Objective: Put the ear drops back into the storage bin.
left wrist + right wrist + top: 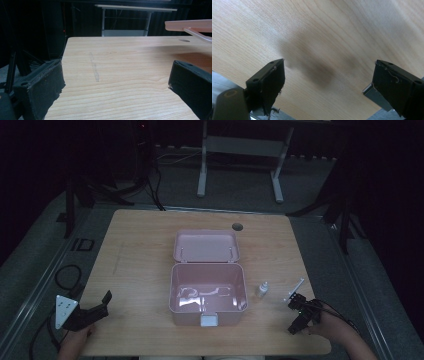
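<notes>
Syringe and small dropper bottle lie nearest the right tongs, which rest at the desk's near right corner with jaws spread wide and nothing between them. In the right gripper view those jaws hang over bare wood close to the near edge, a soft shadow on the grain between them. The syringe lies just beyond the right tongs, slanted toward the right edge; the bottle stands upright between the syringe and the box, just beside the box's right wall.

The left tongs sit at the near left corner, jaws also apart and empty, pointing across the desk. The left gripper view shows a broad stretch of open wood ahead of them, running to the far edge, with a faint grey streak on the grain.

A pink box stands at the middle of the desk, its lid thrown back and lying open behind it. Its latch tab faces the near edge. Inside lie pale or clear items; what they are cannot be told. A round cable hole marks the far edge behind the lid.
</notes>
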The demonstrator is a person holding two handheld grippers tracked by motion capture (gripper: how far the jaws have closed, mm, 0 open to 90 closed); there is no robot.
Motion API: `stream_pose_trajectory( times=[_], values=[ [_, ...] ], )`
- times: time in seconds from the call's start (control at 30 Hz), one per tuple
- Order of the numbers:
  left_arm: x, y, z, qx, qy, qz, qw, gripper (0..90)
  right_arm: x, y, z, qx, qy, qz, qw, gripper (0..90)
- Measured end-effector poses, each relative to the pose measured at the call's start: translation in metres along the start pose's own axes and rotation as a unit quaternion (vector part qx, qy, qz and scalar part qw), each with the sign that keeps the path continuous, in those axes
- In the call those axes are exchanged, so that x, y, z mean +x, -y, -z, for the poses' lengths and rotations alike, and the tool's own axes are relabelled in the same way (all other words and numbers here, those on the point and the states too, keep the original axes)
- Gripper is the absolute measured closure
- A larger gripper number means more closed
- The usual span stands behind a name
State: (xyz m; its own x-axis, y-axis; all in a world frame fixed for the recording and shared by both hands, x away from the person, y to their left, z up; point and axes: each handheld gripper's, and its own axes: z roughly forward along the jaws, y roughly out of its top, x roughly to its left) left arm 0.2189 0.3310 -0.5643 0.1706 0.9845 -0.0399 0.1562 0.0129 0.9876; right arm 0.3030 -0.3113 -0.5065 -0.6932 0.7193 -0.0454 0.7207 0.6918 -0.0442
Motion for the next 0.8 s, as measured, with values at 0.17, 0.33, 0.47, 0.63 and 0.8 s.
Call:
stream_pose_trajectory(
  times=[0.17,0.33,0.47,0.63,0.8],
  values=[
    [0.0,0.0,0.0,0.0,0.0,0.0,1.0,0.4,-0.001,-0.007,0.001,0.0,-0.002,-0.001,1.0,12.8],
    [0.0,0.0,0.0,0.0,0.0,0.0,1.0,0.4,-0.003,-0.018,0.005,-0.008,-0.012,-0.005,0.9999,12.8],
    [0.0,0.0,0.0,0.001,-0.001,0.001,1.0,0.4,-0.006,-0.032,0.009,-0.023,-0.014,-0.007,0.9996,12.8],
    [0.0,0.0,0.0,0.0,0.0,0.002,1.0,0.4,-0.008,-0.05,0.013,-0.028,-0.007,-0.002,0.9996,13.5],
    [0.0,0.0,0.0,0.001,0.0,0.002,1.0,0.4,-0.01,-0.067,0.017,-0.035,-0.013,0.0,0.9993,14.8]
  ],
)
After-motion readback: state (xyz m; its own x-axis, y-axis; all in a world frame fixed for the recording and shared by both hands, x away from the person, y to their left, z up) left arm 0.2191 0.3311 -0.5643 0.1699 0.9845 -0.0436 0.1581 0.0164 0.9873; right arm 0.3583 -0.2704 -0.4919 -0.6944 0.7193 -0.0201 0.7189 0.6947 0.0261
